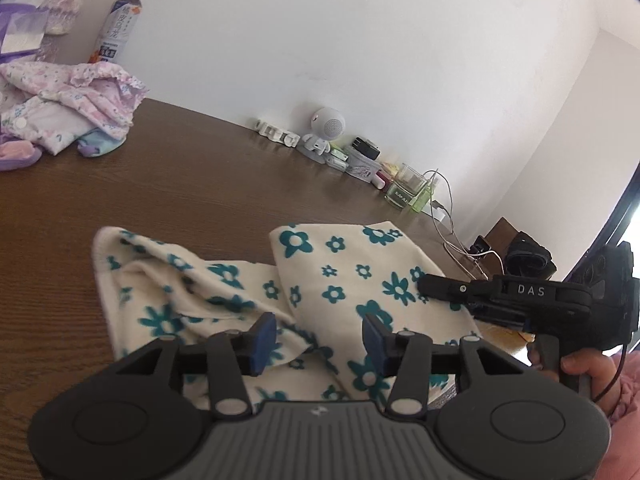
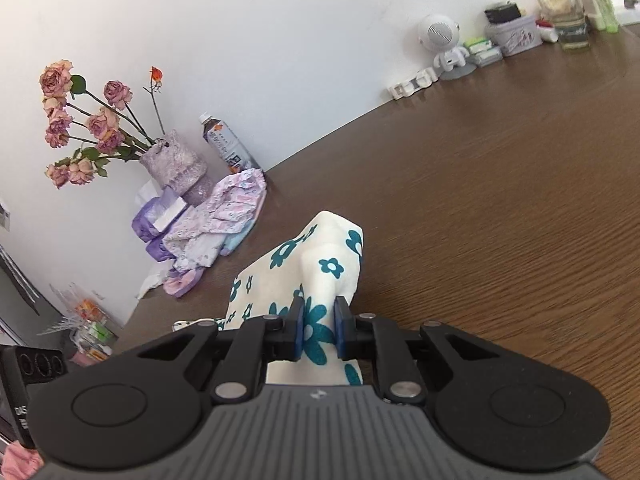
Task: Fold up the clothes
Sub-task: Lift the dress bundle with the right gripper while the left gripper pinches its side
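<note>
- On the brown wooden table [image 1: 192, 184] lies a cream cloth [image 1: 328, 280] printed with teal flowers, rumpled and partly doubled over, with one flap raised at its right side.
- The left gripper [image 1: 318, 342] hovers just above the near edge of the cloth, its blue pads [image 1: 262, 340] spread wide with nothing between them.
- The right gripper [image 2: 318, 330] is clenched on a fold of the cloth [image 2: 316, 264], the fabric pinched between both pads and rising in a peak beyond them.
- In the left wrist view the right gripper [image 1: 424, 282] comes in from the right, its tip over the raised flap; a hand [image 1: 580, 368] grips its handle, with a pink sleeve [image 1: 624, 400] beside it.
- At the far left end of the table sits a heap of pink and lilac clothes [image 1: 68, 108], well apart from the cloth.
- Behind the heap, by the white wall [image 1: 360, 40], stand a bottle [image 1: 120, 24] and a lilac vase [image 2: 176, 164] of dried roses [image 2: 80, 120].
- Along the wall further right are a small white robot figure [image 1: 324, 130], a lilac basket [image 2: 516, 36], a glass [image 1: 406, 188] and white cables [image 1: 452, 224].
</note>
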